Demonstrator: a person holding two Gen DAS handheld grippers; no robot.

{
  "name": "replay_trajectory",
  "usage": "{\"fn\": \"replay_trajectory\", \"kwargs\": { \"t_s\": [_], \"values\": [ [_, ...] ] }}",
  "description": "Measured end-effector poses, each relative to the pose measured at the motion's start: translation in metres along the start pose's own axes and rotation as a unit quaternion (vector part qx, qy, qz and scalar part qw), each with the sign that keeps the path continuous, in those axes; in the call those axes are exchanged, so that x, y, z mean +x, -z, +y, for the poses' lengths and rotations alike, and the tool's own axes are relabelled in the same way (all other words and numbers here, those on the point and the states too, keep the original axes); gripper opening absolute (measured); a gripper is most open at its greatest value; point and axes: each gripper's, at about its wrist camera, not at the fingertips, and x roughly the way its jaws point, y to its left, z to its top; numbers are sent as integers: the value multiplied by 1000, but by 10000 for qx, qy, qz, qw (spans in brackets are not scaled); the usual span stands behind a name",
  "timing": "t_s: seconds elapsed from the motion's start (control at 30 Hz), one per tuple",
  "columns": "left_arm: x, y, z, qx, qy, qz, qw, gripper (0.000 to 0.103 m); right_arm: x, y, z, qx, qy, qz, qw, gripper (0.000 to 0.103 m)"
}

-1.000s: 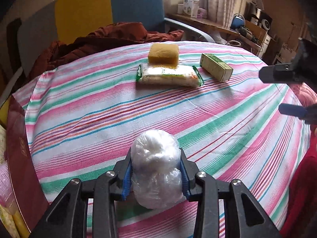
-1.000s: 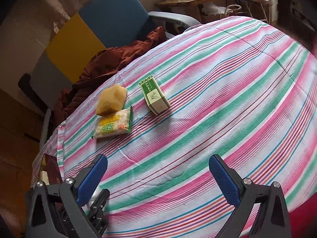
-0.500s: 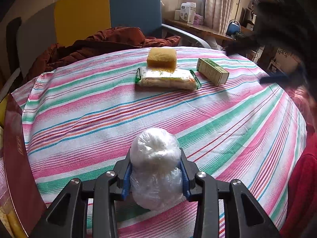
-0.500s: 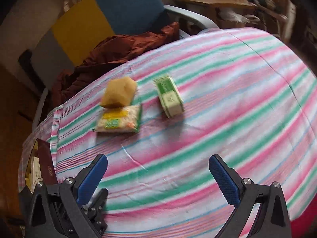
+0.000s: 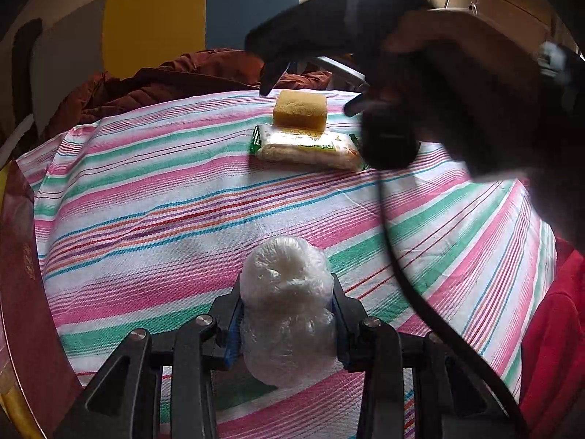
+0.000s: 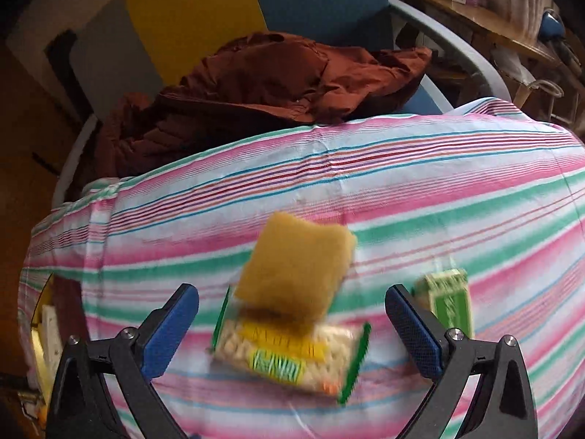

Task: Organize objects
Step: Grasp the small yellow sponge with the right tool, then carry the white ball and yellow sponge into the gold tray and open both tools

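My left gripper (image 5: pixel 287 314) is shut on a white ball wrapped in clear plastic (image 5: pixel 287 303), held low over the striped tablecloth (image 5: pixel 146 212). Far across the table lie a yellow sponge (image 5: pixel 299 109) and a green-edged snack packet (image 5: pixel 307 148), touching. My right gripper (image 6: pixel 292 323) is open, hovering above the packet (image 6: pixel 289 355) and the sponge (image 6: pixel 296 269), which lie between its blue pads (image 6: pixel 170 329). A green box (image 6: pixel 451 301) lies just right of the right finger. In the left wrist view the right gripper and hand (image 5: pixel 438 84) hide that box.
A chair with a brown jacket (image 6: pixel 263 84) stands behind the table. A dark red box (image 5: pixel 20 274) sits at the table's left edge. A cable (image 5: pixel 420 292) hangs from the right gripper. A cluttered wooden shelf (image 6: pixel 493 18) stands at the back right.
My right gripper has swept left and forward across the table to hover over the sponge and packet, still open. My left gripper still holds the wrapped ball and has barely moved.
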Motion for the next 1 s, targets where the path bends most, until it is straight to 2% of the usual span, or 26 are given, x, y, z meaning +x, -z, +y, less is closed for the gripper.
{"fn": "replay_trajectory", "kwargs": {
  "t_s": [0.07,0.13,0.2,0.27,0.33,0.5,0.77,0.83,0.87,1.0],
  "values": [
    [0,0,0,-11,15,-8,10000,39,15,-7,-1,83,93,78,9999,96],
    [0,0,1,-28,36,-16,10000,39,29,-8,1,-12,193,300,9994,75],
    [0,0,1,-33,42,-19,10000,39,26,-1,8,-334,370,191,9986,68],
    [-1,0,0,-19,26,-24,10000,39,20,9,11,-529,292,253,9979,65],
    [-2,0,0,-37,48,-30,10000,39,11,23,8,-616,107,325,9975,55],
    [-3,0,2,-90,114,-45,9999,39,-9,68,-8,-818,204,417,9956,54],
    [-3,-2,-3,-12,35,-7,10000,38,-55,130,-47,-413,59,356,9985,53],
    [-8,-1,-4,-9,97,-11,10000,37,-65,142,-53,-326,39,262,9991,53],
    [-9,-2,0,-71,265,-27,9996,37,-71,146,-56,-263,25,190,9995,53],
    [-30,2,2,-86,406,-214,9989,37,-94,161,-56,-91,-87,-300,9995,53]
  ]
}}
